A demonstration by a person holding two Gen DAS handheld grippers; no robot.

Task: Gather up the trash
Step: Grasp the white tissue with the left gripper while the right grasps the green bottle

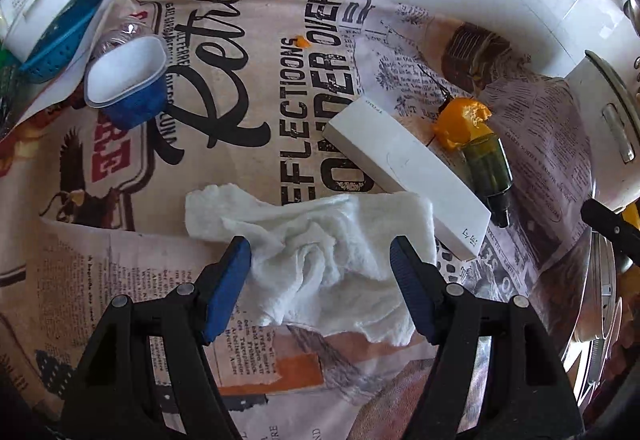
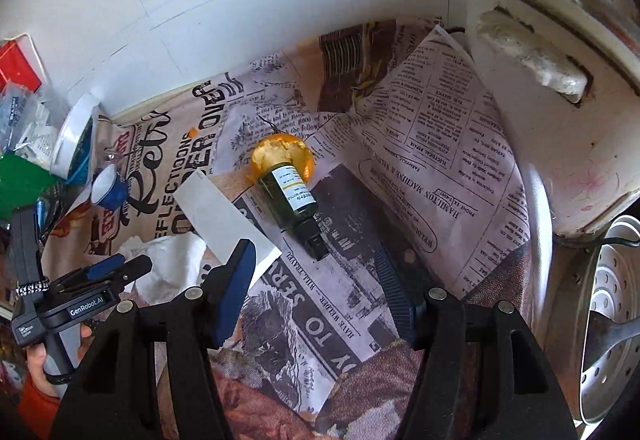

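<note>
front: white box (image 1: 408,175) beside tissue (image 1: 320,240) | right: cooker (image 2: 560,99)

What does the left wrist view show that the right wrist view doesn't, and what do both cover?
Only the left wrist view shows the crumpled paper towel whole, between the open left tool. Only the right wrist view shows the bottle's label and the whole white cooker. Both show the white box, the dark bottle against orange peel, and the blue cup.
</note>
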